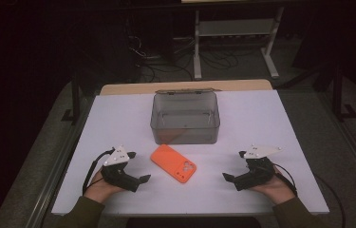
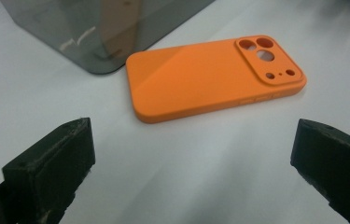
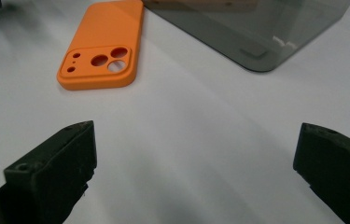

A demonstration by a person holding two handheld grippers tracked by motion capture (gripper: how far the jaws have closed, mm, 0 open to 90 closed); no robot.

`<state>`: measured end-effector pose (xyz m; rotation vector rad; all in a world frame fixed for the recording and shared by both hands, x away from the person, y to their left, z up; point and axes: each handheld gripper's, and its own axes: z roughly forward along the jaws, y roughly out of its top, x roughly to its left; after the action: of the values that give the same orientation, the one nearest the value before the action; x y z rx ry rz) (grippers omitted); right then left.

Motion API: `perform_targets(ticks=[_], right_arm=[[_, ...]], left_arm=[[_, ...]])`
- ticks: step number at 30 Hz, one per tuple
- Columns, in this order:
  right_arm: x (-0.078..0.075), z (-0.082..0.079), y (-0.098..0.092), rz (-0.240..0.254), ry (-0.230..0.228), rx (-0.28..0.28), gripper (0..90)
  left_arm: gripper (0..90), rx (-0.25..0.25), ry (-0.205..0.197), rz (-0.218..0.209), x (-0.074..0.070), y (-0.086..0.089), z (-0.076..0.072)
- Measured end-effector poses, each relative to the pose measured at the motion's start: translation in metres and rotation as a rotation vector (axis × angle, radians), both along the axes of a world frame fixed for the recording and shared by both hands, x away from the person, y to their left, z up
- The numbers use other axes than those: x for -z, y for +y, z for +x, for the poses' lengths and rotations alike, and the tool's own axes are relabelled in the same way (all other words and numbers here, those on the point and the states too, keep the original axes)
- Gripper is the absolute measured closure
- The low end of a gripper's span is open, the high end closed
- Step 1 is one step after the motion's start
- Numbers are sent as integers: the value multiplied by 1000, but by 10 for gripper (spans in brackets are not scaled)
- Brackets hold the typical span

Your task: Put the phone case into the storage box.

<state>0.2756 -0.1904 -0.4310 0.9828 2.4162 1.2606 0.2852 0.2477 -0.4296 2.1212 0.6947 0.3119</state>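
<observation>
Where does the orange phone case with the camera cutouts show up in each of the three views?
High view: orange phone case lies centre, between both grippers.
Left gripper view: upper middle, beyond the open jaws.
Right gripper view: upper left.
Shared landmark: the smoky transparent plastic box beside the case's plain end.

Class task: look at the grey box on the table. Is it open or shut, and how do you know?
Open. The high view looks straight down into the box, past its rim to its floor, and the lid lies folded back behind it.
</observation>
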Motion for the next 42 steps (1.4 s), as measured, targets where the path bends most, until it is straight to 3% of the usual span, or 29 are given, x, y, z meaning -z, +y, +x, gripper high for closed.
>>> perform_targets(ticks=[10, 42], right_arm=[[-7, 3, 8, 10, -15, -10, 0], [-12, 14, 25, 14, 5, -44, 0]], left_arm=[[0, -2, -1, -9, -1, 2, -1], [0, 5, 13, -3, 0, 0, 0]])
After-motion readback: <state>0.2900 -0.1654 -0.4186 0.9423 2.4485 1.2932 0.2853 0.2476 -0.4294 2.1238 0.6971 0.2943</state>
